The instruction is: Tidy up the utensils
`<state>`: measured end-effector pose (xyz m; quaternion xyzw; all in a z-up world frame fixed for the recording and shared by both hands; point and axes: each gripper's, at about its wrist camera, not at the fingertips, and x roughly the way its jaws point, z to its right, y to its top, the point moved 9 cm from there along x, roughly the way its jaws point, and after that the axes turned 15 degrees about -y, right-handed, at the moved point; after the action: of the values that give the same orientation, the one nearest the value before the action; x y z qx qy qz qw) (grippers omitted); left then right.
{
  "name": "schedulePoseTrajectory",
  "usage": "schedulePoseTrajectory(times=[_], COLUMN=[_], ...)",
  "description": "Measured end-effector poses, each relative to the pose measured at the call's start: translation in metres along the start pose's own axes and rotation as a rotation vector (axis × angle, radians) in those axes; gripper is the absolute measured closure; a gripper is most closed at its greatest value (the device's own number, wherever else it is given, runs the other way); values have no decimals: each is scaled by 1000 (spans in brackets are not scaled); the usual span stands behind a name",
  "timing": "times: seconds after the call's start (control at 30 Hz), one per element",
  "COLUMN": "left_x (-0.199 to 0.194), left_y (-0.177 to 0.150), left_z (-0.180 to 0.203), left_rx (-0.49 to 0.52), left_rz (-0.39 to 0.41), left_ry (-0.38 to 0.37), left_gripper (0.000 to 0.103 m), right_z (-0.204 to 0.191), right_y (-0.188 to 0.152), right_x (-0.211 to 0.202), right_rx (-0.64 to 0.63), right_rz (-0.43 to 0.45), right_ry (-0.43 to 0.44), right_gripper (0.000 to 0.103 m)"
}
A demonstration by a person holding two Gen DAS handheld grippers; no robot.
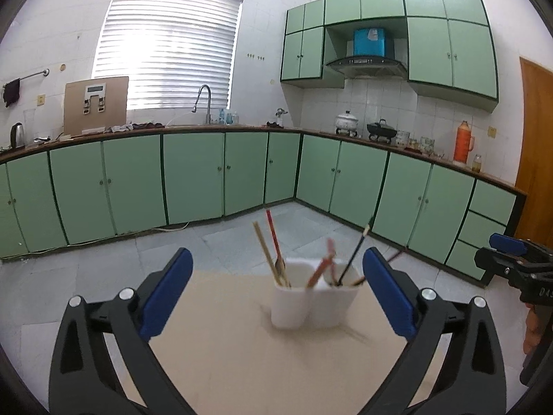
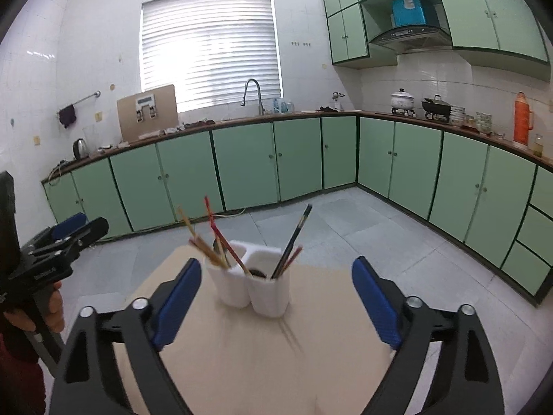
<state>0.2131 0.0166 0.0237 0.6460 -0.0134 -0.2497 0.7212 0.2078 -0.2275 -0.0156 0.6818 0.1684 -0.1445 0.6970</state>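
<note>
A white two-compartment utensil holder point(image 1: 311, 297) stands on a beige table point(image 1: 224, 352); it also shows in the right wrist view point(image 2: 252, 287). Chopsticks stand in it: tan and red ones point(image 1: 273, 245) with a spoon in the left compartment, black and red ones point(image 1: 356, 252) in the right. In the right wrist view the tan and red chopsticks point(image 2: 207, 238) lean left and the black ones point(image 2: 293, 238) lean right. My left gripper point(image 1: 276, 290) is open and empty, just in front of the holder. My right gripper point(image 2: 276, 294) is open and empty, also facing the holder. A pair of pale chopsticks point(image 2: 290, 335) lies on the table in front of the holder.
Green cabinets point(image 1: 193, 173) run along the walls under a counter with a sink tap point(image 1: 204, 100), kettle, pots and an orange thermos point(image 1: 463, 141). The right gripper point(image 1: 515, 266) shows at the right edge of the left wrist view. The left gripper point(image 2: 52, 252) shows at the left edge of the right wrist view.
</note>
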Motion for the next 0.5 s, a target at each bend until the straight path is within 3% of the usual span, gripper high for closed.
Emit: schedulePoseTrajectory(times=[0.07,0.5], left_x=[-7,-42], left_y=[-9,-32], left_z=[2,32], left_rx=[3,51], left_rz=[-13,-36], left_ry=[-2,-28], left_gripper=[6,5], right_z=[-3,-13], right_y=[-9,-34], right_x=[-8,-42], right_rx=[7,48], right_rz=[1,1], right_ry=[3,28], right_gripper=[6,6])
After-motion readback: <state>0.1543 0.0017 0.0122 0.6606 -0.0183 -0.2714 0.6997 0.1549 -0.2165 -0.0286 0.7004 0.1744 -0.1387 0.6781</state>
